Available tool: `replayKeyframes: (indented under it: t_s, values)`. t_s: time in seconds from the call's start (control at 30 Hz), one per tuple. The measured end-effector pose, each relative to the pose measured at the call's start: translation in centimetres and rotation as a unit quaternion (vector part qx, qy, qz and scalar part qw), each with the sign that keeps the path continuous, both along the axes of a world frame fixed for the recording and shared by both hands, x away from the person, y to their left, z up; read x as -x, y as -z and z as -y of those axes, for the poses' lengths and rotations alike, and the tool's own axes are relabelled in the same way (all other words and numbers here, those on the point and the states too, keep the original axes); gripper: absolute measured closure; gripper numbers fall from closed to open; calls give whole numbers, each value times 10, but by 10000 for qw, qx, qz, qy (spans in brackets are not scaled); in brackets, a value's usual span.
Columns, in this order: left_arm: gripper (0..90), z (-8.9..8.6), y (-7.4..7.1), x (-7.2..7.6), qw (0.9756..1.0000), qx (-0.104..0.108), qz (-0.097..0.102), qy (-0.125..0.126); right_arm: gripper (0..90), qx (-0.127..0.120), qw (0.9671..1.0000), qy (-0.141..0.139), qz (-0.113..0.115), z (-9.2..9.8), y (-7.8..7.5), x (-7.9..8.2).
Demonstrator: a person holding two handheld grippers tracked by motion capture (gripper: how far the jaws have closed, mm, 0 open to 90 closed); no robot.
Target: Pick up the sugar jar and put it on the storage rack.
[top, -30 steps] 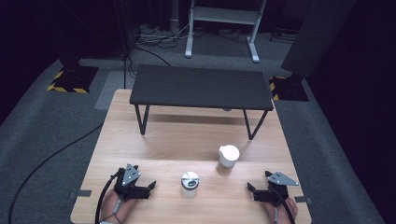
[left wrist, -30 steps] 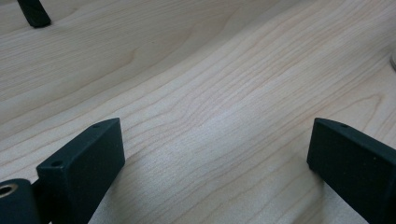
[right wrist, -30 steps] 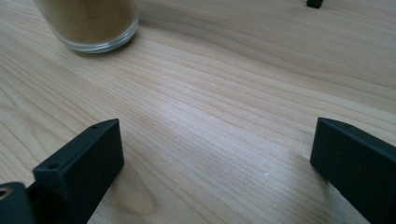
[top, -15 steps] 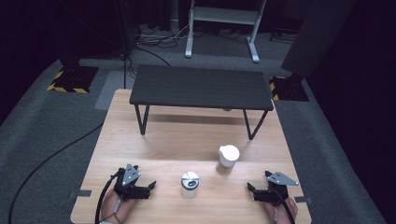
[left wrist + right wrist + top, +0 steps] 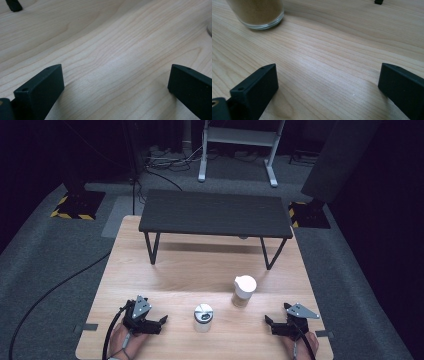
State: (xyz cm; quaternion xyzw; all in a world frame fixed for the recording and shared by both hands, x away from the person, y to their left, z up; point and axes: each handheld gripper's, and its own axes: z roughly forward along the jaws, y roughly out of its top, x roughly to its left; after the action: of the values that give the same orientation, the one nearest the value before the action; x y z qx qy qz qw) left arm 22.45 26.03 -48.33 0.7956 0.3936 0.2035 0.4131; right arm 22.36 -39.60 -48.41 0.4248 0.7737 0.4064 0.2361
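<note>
Two handheld grippers resting low on a pale wooden table [image 5: 165, 270], apparently parked ahead of a reach. Left gripper [image 5: 161, 321] at 7 o'clock, jaws just opened wide, gripping nothing. Right gripper [image 5: 269, 322] at 5 o'clock, equally wide, empty. Between them, silver-capped jar [image 5: 203, 318]; white-lidded jar [image 5: 244, 291] of brown powder toward 4 o'clock. Black bench [image 5: 216, 213] at 12. Grey carpet, cables, darkness around.

A pale wooden table [image 5: 165, 275] fills the near middle of the scene; a low black bench [image 5: 215, 213] stands on its far half on thin black legs; on the grey floor beyond, a white metal stand [image 5: 239, 140] rises; yellow-black striped plates [image 5: 75, 205] lie far left and far right; a black cable [image 5: 55, 290] curves across the left floor.
</note>
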Motion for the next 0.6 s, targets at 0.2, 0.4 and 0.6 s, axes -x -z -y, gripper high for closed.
replayKeyframes:
  t_s: [0.2,0.4,0.6]
  values:
    - [3,-8,-1,9,9984,526,200,-7,24,0,10000,4,1,0,0,0]
    - [2,-7,-7,27,9911,908,962,129,24,1,10000,2,1,0,0,0]
    - [1,-11,-10,36,9818,1234,1411,299,24,0,10000,2,0,0,0,0]
